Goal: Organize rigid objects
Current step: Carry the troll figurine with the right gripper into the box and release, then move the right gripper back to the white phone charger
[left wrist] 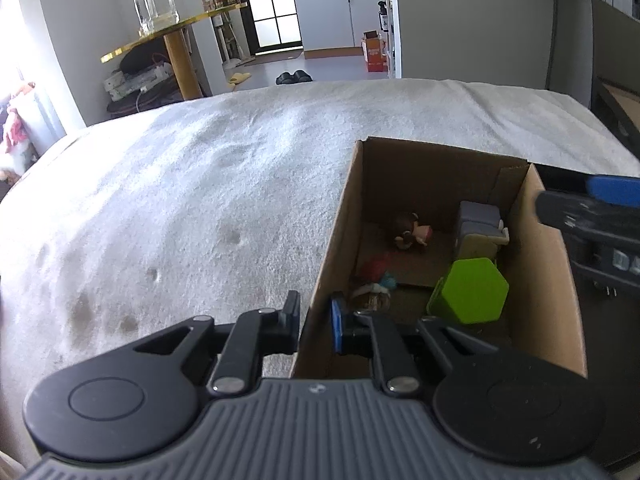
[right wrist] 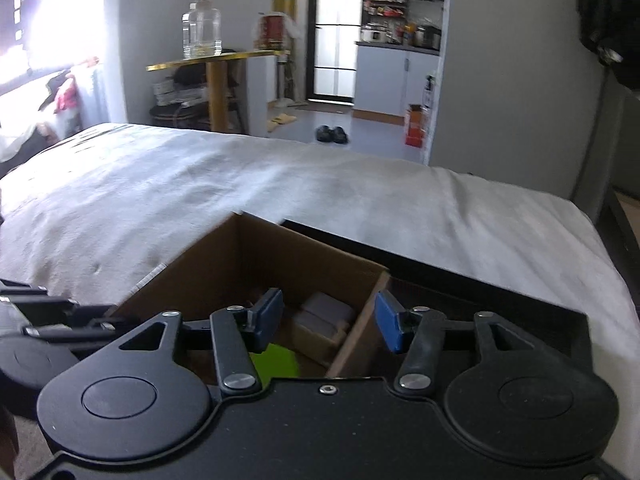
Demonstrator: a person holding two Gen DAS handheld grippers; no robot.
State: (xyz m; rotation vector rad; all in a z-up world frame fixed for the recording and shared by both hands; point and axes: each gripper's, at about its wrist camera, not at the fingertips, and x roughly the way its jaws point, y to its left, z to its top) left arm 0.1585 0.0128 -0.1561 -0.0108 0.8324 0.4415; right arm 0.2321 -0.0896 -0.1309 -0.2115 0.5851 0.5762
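Note:
An open cardboard box stands on the white bed cover. Inside lie a green hexagonal block, a grey and tan toy piece, a small doll figure and a red and teal toy. My left gripper straddles the box's left wall, one finger outside and one inside, jaws close on the cardboard. My right gripper is open and straddles the box's right wall; it also shows in the left wrist view. The green block and grey piece show below it.
The bed cover spreads left and beyond the box. A black strip lies to the right of the box. Past the bed are a gold-edged table with a glass jar, slippers on the floor and an orange carton.

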